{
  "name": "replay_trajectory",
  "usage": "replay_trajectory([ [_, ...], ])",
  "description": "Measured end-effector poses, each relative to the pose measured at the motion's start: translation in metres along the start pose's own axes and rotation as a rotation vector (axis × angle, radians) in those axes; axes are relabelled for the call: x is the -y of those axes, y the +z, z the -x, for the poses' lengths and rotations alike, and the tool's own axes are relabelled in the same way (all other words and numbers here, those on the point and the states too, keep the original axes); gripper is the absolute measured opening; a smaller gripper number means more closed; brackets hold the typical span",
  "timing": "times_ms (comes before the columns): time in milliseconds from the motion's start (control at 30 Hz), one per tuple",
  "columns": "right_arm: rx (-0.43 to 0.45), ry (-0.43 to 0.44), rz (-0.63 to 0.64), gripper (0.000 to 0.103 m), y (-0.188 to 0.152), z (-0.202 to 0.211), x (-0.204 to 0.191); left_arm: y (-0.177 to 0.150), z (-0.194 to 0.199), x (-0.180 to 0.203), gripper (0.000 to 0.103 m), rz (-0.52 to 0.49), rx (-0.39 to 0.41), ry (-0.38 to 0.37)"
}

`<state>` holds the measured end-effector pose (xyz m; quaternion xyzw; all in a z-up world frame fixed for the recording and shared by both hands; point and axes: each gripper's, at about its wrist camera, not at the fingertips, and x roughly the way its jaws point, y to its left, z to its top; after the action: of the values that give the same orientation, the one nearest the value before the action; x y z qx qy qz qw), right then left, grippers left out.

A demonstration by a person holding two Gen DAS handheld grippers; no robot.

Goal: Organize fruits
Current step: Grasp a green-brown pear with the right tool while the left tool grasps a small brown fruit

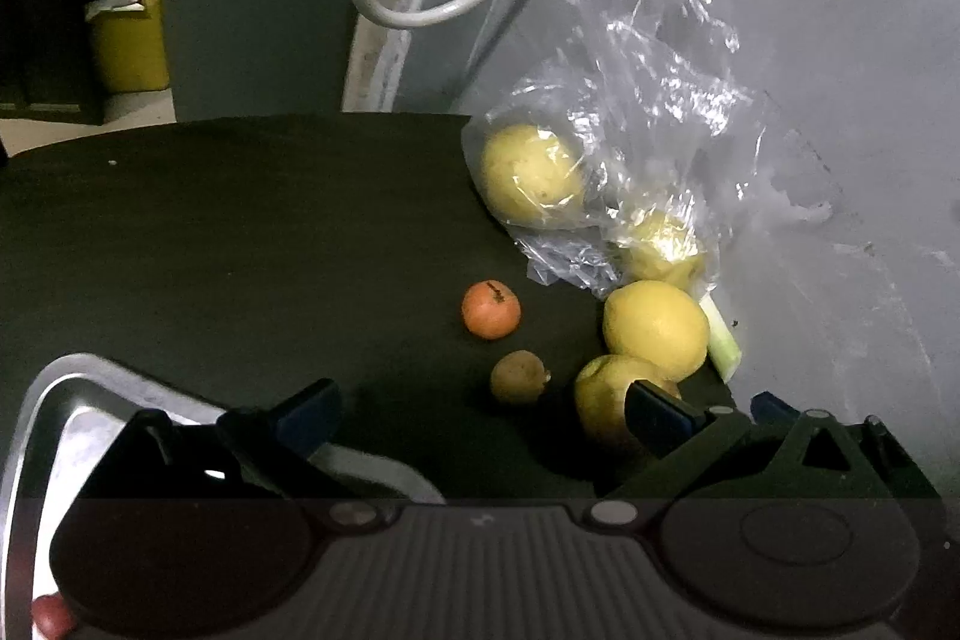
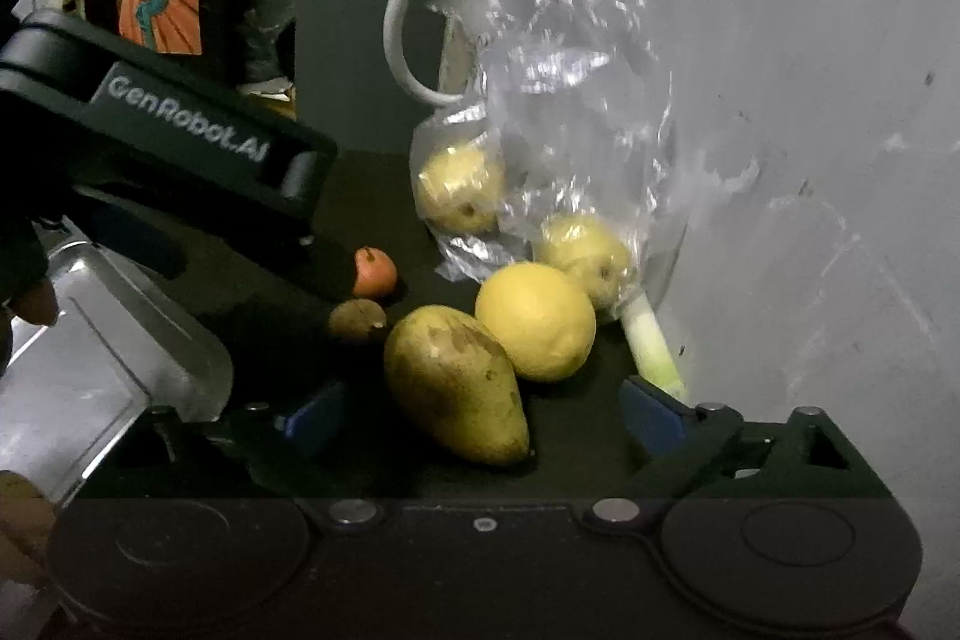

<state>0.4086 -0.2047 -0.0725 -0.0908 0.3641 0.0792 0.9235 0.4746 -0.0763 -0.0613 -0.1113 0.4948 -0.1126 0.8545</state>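
Little of the sorting is judged to be done, since all the fruit that can be made out lies loose on the dark counter [image 2: 372, 172], and the shiny metal tray [image 2: 90, 370] at its left edge is seen with nothing on the part in view. Taking the crumpled clear plastic bag [image 2: 564, 112] by the grey wall as landmark, two pale yellow round fruits [image 2: 462, 187] are still held inside it, so they are left to be taken out. Just in front of the bag a bright yellow lemon [image 2: 537, 322] rests, touching a large yellow-green speckled mango-shaped fruit [image 2: 456, 388] nearer the camera. To the left of the bag a small orange-red round fruit [image 1: 491, 310] and a smaller brown kiwi-like fruit [image 1: 519, 376] lie apart. A pale green stalk [image 2: 651, 346] is propped below the bag against the wall. The right hand-held gripper [image 2: 480, 418] is spread wide around the mango-shaped fruit without touching it; the left hand-held gripper [image 1: 480, 412] is likewise spread and holds nothing. The tray is cut off by the frame, so its far contents cannot be told, and a reddish object at the lower left corner of the left wrist view is not identifiable.
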Motion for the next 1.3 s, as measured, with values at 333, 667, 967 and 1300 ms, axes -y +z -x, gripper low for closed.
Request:
replay_trajectory([
  [333,0.012,0.032,-0.027,0.075,-0.004,-0.021,-0.004,0.002,-0.022,0.006,0.098,-0.04,-0.014,-0.009],
  [667,0.031,0.042,-0.035,0.06,-0.012,-0.035,-0.005,0.003,-0.026,0.004,0.091,-0.033,-0.012,-0.027],
  [967,0.047,0.022,-0.068,0.057,-0.027,-0.02,0.004,0.005,-0.028,0.01,0.082,-0.046,-0.002,-0.033],
  [1300,0.029,-0.005,-0.112,0.057,-0.044,-0.004,0.016,0.0,-0.044,0.028,0.063,-0.114,-0.007,0.015],
])
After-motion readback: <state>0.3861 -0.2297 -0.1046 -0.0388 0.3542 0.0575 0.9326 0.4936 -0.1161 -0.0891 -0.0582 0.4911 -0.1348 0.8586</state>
